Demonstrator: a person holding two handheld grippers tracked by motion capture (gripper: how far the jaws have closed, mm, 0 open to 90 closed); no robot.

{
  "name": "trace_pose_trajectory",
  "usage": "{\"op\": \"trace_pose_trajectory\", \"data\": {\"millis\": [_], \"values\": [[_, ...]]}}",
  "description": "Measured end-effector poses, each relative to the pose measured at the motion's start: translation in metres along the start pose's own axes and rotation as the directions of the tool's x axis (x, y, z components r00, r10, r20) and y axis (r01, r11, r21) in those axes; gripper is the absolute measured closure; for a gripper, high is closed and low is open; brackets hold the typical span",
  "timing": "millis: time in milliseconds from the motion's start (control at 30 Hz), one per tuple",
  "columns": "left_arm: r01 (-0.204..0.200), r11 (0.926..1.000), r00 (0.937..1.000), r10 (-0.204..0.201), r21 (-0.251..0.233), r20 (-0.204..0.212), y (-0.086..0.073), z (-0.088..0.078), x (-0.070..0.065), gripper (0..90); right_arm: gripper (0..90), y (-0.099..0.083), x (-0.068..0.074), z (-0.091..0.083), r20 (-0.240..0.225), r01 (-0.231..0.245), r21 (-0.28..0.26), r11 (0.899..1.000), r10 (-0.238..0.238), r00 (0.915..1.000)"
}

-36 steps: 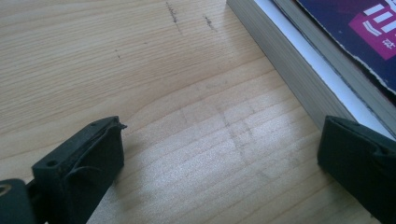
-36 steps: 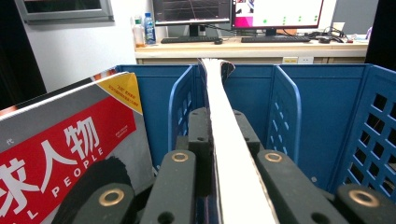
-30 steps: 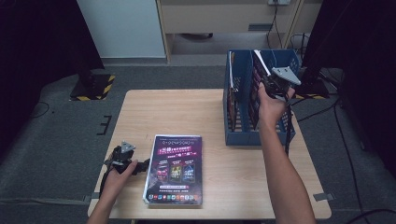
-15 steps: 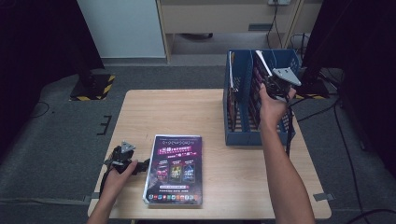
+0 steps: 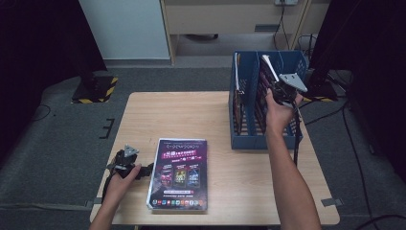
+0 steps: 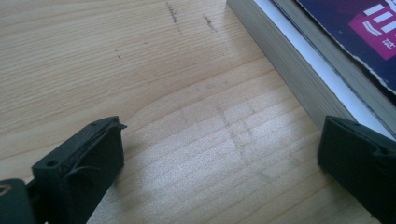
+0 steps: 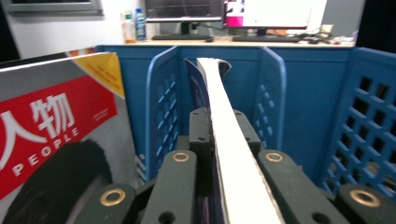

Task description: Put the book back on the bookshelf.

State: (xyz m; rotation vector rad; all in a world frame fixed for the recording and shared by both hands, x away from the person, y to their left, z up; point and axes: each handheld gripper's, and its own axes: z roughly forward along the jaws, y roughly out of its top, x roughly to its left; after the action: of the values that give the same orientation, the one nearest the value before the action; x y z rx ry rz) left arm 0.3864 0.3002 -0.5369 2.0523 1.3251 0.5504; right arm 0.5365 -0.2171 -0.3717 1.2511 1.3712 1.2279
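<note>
Wooden surface [image 5: 191,120], blue file rack [image 5: 249,139] at its edge.
Right tongs [image 7: 219,140] clamp a magazine [image 7: 224,140] inside the rack; left tongs [image 6: 219,158] rest apart beside a stacked magazine pile [image 5: 179,172].

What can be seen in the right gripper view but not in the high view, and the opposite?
The right gripper view alone gives the red PEOPLE magazine cover and the monitors on a desk behind. The high view alone gives the magazines lying flat on the table, the left tongs beside them and the wooden table. Both share the blue file rack and the right tongs shut on a magazine standing in it.
</note>
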Motion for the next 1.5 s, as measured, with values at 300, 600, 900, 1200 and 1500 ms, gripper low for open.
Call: {"op": "trace_pose_trajectory", "data": {"millis": [300,600,900,1200,1500], "values": [[0.000,1.0000,1.0000,0.000,0.000,0.000,0.000,0.000,0.000,0.0,82.3,-0.004,0.013,0.005,-0.002,0.063,-0.007,0.998,-0.063,0.9980],[0.000,1.0000,1.0000,0.000,0.000,0.001,0.000,0.000,0.000,0.0,80.7,-0.006,0.025,0.005,-0.059,0.081,-0.001,0.997,-0.081,0.9950],[0.000,1.0000,1.0000,0.000,0.000,0.000,0.000,0.000,0.000,0.0,61.5,-0.006,0.022,0.003,-0.100,0.063,0.009,0.998,-0.062,0.9930],[-0.001,1.0000,1.0000,0.001,0.000,0.000,0.000,0.000,0.000,0.0,44.0,-0.005,0.022,-0.001,-0.117,0.049,0.019,0.999,-0.047,0.9920],[0.000,1.0000,1.0000,0.000,0.000,0.001,0.000,0.000,0.000,0.0,29.0,-0.002,0.020,-0.010,-0.124,0.057,0.036,0.998,-0.052,0.9909]]}}
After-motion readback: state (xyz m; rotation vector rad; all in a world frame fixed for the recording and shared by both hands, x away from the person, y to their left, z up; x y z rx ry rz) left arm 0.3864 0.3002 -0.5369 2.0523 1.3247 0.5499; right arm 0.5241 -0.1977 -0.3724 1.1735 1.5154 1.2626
